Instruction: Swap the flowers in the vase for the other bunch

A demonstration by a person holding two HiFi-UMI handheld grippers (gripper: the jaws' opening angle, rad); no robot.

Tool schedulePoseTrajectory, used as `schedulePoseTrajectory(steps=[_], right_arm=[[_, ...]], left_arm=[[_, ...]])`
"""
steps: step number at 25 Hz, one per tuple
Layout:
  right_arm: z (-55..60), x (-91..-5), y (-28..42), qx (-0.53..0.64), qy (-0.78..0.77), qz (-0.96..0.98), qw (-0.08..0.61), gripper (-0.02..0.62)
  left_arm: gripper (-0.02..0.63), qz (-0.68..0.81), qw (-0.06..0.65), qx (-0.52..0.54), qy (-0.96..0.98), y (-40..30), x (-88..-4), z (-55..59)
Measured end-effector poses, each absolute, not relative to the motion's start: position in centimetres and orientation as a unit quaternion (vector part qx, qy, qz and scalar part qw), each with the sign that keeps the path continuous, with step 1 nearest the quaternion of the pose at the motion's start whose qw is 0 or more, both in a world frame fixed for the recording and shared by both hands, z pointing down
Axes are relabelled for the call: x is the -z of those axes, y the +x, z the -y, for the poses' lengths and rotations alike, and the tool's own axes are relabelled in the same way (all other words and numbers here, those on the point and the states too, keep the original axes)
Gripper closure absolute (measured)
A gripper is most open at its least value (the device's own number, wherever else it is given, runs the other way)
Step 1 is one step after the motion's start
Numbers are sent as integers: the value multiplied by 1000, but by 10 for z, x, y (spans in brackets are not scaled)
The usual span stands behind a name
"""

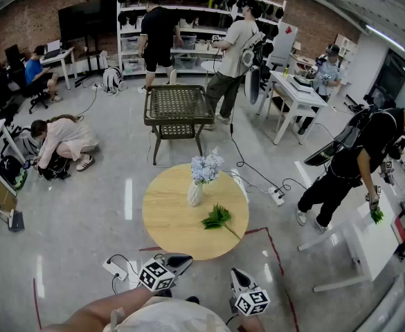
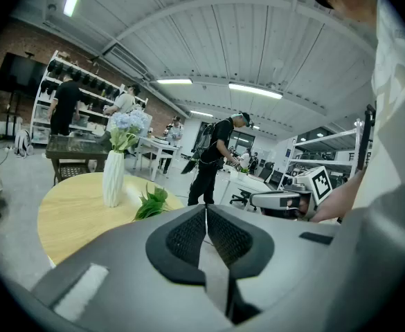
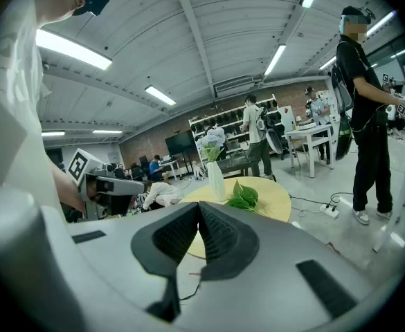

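A white ribbed vase (image 1: 195,194) stands upright on the round wooden table (image 1: 167,220), holding pale blue flowers (image 1: 207,167). A green leafy bunch (image 1: 218,218) lies flat on the tabletop to the vase's right. Both show again in the left gripper view, vase (image 2: 113,178) and green bunch (image 2: 151,203), and in the right gripper view, vase (image 3: 216,180) and green bunch (image 3: 244,196). My left gripper (image 1: 176,263) and right gripper (image 1: 238,279) hang below the table's near edge, apart from it. Each is shut with nothing between its jaws, as seen at the left gripper (image 2: 205,221) and right gripper (image 3: 198,220).
A dark wicker chair (image 1: 178,109) stands beyond the table. A power strip (image 1: 277,196) and cables lie on the floor at right. Several people work around the room; one in black (image 1: 347,166) bends at a white table (image 1: 372,244) to the right. Red tape (image 1: 275,251) marks the floor.
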State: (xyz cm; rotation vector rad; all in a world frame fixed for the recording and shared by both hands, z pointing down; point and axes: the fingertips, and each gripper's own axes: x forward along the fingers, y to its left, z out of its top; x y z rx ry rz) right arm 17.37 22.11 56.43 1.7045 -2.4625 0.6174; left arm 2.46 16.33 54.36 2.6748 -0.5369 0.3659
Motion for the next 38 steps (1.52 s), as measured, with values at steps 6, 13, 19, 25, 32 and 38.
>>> schedulePoseTrajectory(steps=[6,13,19,25,32,38], right_arm=[[-222,-560,172,-197,553,808,42,588],[-224,-561,175,-199,556,806,40,588],[-224,-564,178,-196,566,799,47,588],[-218,-567,168,-199,573,793,52,588],[-202,-565,154,-206,580,786,59,586],[-189,-566,130,-206,579,786,64,588]], left_arm=[[595,184,194,-133,954,32,-543,-166],[595,169,195,-137,956,43,-546,-166],[595,158,196,-140,958,48,-550,-165],[595,155,196,-139,958,37,-550,-158],[595,161,201,-136,957,16,-548,-146],[595,180,200,-130,954,-15,-551,-135]])
